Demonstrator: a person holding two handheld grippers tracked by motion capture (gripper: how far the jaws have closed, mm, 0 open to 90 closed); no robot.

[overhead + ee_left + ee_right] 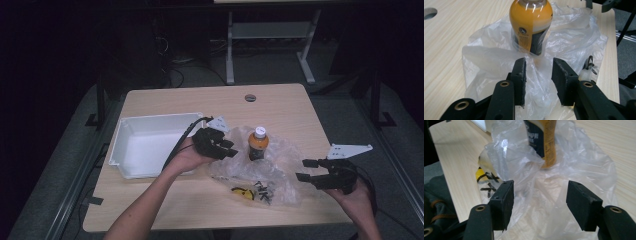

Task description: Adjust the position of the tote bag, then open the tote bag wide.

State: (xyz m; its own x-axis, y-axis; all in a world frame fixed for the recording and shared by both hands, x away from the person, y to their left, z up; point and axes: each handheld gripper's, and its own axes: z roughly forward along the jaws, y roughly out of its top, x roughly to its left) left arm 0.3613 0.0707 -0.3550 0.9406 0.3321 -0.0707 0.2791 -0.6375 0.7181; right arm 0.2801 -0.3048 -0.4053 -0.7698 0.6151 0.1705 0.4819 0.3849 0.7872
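High view adds white tray [131, 131]; bottle [531, 27] possibly juice.

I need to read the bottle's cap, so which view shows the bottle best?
High view: the whole bottle stands upright with its white cap visible. Left gripper view crops the cap off; right gripper view gives just the lower label.

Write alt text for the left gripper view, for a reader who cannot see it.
An orange bottle stands upright on a crumpled clear plastic bag spread over a light wooden table. The left gripper points at the bottle from close by, its two black jaws open with bag film between them.
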